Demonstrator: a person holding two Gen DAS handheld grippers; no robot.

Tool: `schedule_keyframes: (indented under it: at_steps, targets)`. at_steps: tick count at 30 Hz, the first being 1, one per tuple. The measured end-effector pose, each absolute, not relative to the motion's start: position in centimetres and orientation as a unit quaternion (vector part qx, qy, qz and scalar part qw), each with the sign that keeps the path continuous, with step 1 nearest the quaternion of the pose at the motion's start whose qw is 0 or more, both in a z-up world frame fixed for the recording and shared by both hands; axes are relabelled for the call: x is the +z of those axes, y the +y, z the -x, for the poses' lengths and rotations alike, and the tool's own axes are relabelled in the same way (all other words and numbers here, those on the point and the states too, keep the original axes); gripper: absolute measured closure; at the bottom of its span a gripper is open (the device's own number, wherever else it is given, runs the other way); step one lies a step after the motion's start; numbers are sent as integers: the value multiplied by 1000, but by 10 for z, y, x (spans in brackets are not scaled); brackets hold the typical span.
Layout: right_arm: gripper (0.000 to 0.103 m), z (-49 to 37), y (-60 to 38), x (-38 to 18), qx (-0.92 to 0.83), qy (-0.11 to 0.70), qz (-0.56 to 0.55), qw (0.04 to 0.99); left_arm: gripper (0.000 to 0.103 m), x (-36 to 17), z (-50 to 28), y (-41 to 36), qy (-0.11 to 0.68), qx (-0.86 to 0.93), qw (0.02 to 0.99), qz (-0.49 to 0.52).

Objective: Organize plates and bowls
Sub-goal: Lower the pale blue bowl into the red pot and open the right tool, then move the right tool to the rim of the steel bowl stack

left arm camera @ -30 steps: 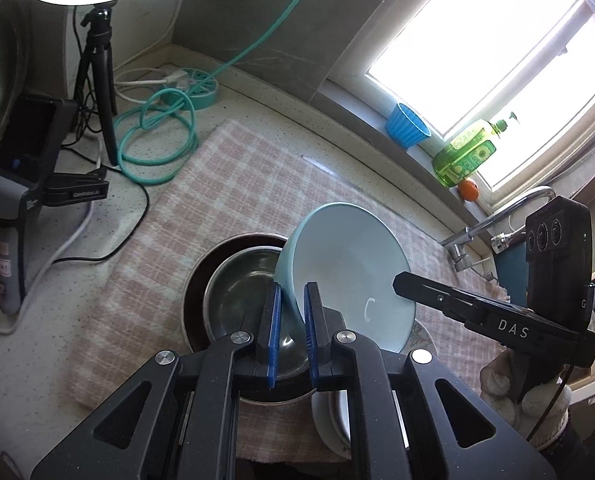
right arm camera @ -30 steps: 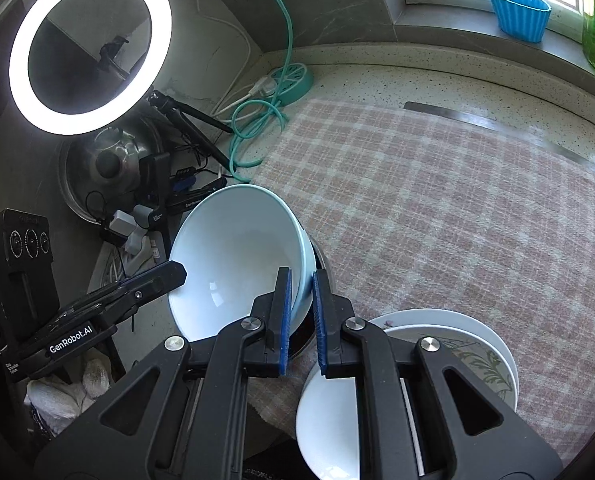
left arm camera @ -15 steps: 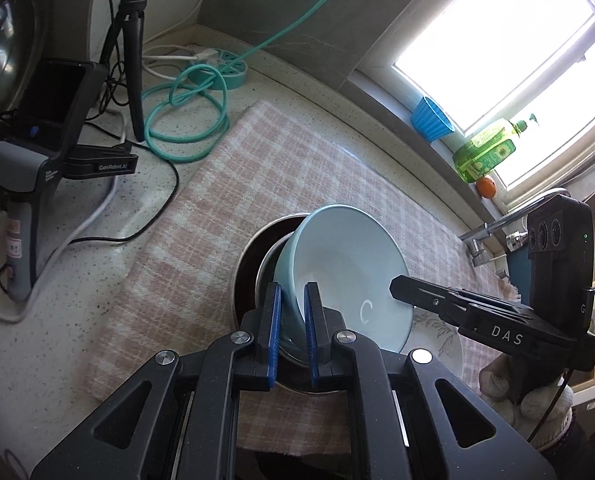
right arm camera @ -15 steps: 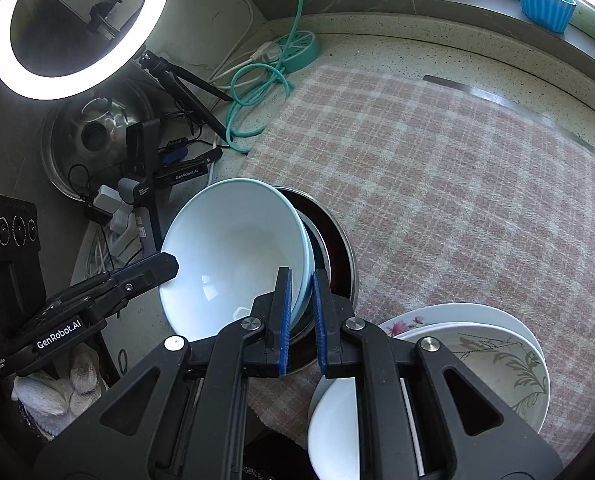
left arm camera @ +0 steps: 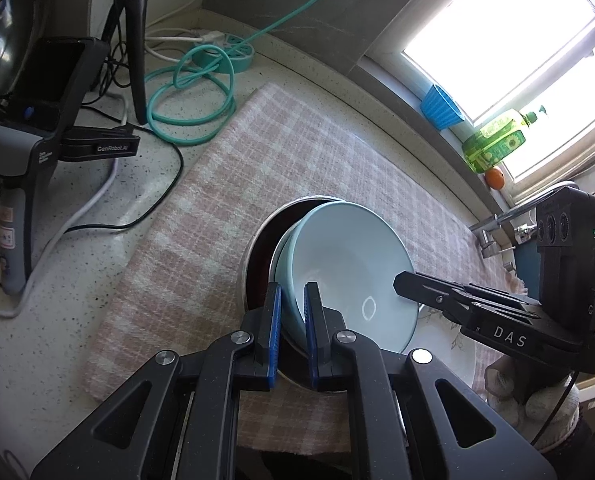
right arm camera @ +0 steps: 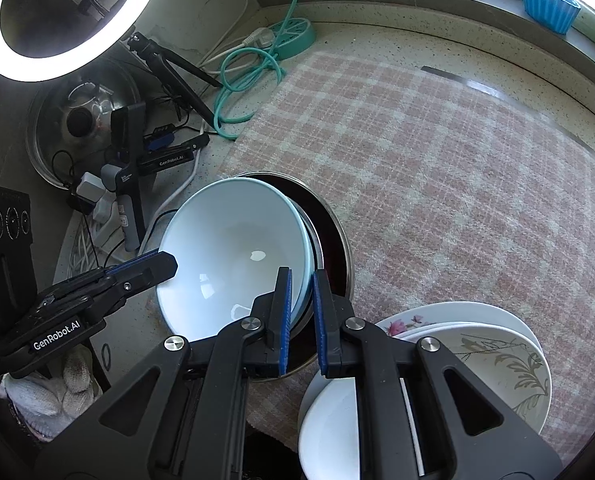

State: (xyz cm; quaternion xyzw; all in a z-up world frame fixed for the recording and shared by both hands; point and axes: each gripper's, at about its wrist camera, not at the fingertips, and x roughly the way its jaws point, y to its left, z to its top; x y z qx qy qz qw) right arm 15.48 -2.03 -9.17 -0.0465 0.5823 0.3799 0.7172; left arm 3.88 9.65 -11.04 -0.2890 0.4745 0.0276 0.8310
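Observation:
A pale blue bowl (left arm camera: 349, 264) is held tilted over a stack of a steel bowl and a dark bowl (left arm camera: 257, 252) on the checked cloth. My left gripper (left arm camera: 291, 308) is shut on the blue bowl's near rim. My right gripper (right arm camera: 300, 300) is shut on its opposite rim, and the bowl also shows in the right wrist view (right arm camera: 233, 256). The right gripper shows in the left wrist view (left arm camera: 401, 280) at the bowl's right edge. A stack of flowered plates (right arm camera: 497, 352) and a white bowl (right arm camera: 329, 432) lie at the right.
The pink checked cloth (right arm camera: 437, 168) covers the counter. A teal cable (left arm camera: 189, 92), tripod (left arm camera: 135, 40), charger stand (left arm camera: 37, 120) and ring light (right arm camera: 57, 32) crowd the left. A blue cup (left arm camera: 441, 106), green bottle (left arm camera: 493, 144) and tap (left arm camera: 497, 224) line the window side.
Both grippers have lowered the blue bowl toward the stacked steel and dark bowls and levelled it somewhat. Both have stayed shut on its rim.

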Motion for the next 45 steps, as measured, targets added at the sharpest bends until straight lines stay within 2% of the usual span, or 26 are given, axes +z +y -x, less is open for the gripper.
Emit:
schedule_keyframes:
  at_steps: [13,15,17,19,22,24,25,27,29,45]
  targets:
    - [90,-152,-18,-91,384,577,61,718,94,-113,-39,98,475,27,830,290]
    - [83,-152,-19,-91,385,575,58,720,94,-112,-38,98,475,27,830,290]
    - [65,-153,-20,-90,386,571,57,722,94,-112,-38,97,475,27,831,288]
    - [58,-152,-21,-87,388,566,53,726,93,-111,-38,97,476,28,831,286]
    - [56,-151,-22,-83,391,561,54,727,91,-110,-37,98,474,30,833,286]
    - [46,-152,-24,-82,392,559,50,729,91,-109,-36,99,472,30,833,287]
    - [38,-152,-25,-80,393,558,45,729,89,-108,-36,100,471,30,833,288]
    - [28,-154,-28,-78,395,555,33,731,68,-106,-35,102,470,28,834,290]
    - [19,-157,-31,-75,395,552,24,734,62,-104,-32,104,464,35,836,290]
    - [17,-182,-81,-89,354,573,-41,738,62,-117,-15,124,464,58,824,319]
